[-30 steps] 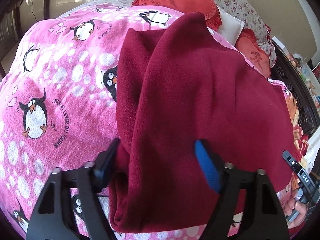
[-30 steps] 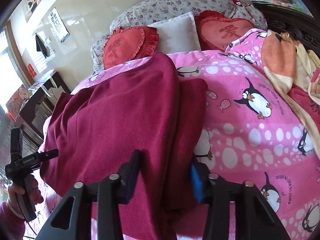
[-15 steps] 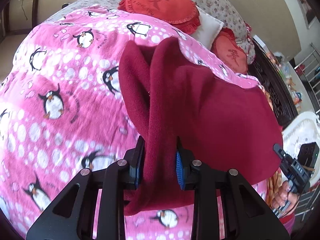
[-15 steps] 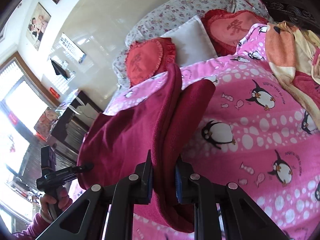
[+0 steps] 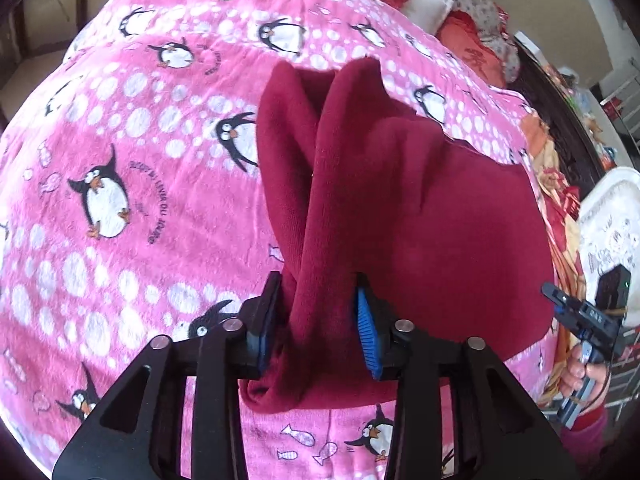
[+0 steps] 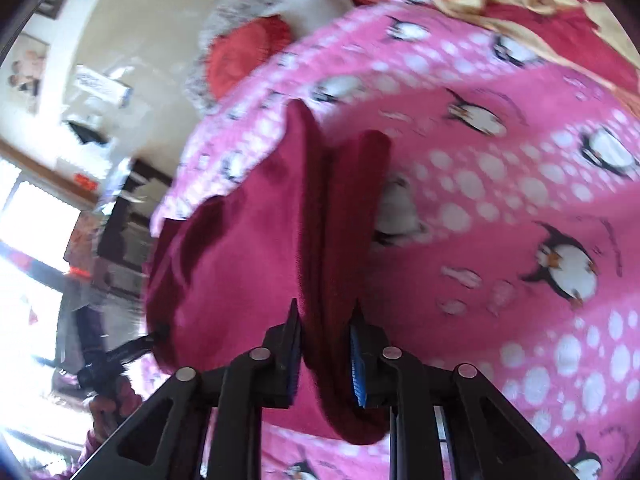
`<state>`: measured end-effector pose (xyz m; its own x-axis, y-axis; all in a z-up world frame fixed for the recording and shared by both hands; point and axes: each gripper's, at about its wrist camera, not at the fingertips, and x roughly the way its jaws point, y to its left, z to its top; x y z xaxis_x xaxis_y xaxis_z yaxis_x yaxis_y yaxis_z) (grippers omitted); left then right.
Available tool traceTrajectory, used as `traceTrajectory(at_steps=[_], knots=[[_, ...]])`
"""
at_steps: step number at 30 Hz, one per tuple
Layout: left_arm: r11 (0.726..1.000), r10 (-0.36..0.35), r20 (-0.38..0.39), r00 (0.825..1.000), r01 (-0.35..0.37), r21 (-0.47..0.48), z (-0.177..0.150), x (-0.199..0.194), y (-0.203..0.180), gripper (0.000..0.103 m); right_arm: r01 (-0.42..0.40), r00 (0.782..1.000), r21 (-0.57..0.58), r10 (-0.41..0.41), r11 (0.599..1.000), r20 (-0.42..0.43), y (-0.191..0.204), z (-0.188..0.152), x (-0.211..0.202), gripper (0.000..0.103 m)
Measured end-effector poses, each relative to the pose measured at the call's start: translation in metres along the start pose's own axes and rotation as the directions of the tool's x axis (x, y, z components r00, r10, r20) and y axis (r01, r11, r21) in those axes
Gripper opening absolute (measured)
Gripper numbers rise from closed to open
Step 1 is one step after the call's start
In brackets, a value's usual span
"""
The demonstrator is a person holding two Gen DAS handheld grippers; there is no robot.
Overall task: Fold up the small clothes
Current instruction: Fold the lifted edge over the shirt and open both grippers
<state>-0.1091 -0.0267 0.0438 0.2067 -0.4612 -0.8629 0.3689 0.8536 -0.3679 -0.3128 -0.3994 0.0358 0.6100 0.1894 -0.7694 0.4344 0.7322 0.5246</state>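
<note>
Holding: both grippers have bunched folds of the garment point(image 5: 420, 216) between their pads.
Left gripper point(image 5: 320, 324): jaws easing apart, pads touching the gathered edge that fills the gap.
Right gripper point(image 6: 326, 354): jaws easing apart, cloth packed between the pads.
Garment: dark red, lifted at both gripped edges, the rest draped on the blanket point(image 5: 120, 184).
Blanket: pink, with penguins.
Pillows point(image 6: 244, 56): red, at the blanket's far end.

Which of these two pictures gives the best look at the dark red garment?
The left wrist view: the dark red garment is sharp there, its bunched edge between the left gripper fingers, the rest spreading over the penguin blanket. The right wrist view shows it blurred, bunched in the right gripper.
</note>
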Motion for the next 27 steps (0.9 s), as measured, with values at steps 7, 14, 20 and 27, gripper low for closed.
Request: traceTrajectory(at_steps=[7,14,20,27], knots=[[0.997,0.073,0.041,0.996,-0.074,0.009,0.006,-0.020,0.000,0.040,0.185,0.970,-0.162,-0.154,0.969,0.187,0.043,0.010,-0.045,0.045],[0.993,0.117,0.105,0.988,-0.119,0.016,0.029,-0.009,-0.016,0.040,0.161,0.978,-0.264,-0.118,0.951,0.170,0.082,0.023,-0.009,0.045],[0.982,0.187,0.069,0.980,-0.188,0.009,0.044,0.031,-0.014,0.040,0.247,0.967,-0.313,-0.213,0.917,0.141,0.093,0.039,0.049,0.045],[0.976,0.216,0.110,0.970,-0.216,-0.013,0.045,0.045,-0.005,0.069,0.281,0.960,-0.297,-0.269,0.912,0.083,0.072,0.053,0.081,0.045]])
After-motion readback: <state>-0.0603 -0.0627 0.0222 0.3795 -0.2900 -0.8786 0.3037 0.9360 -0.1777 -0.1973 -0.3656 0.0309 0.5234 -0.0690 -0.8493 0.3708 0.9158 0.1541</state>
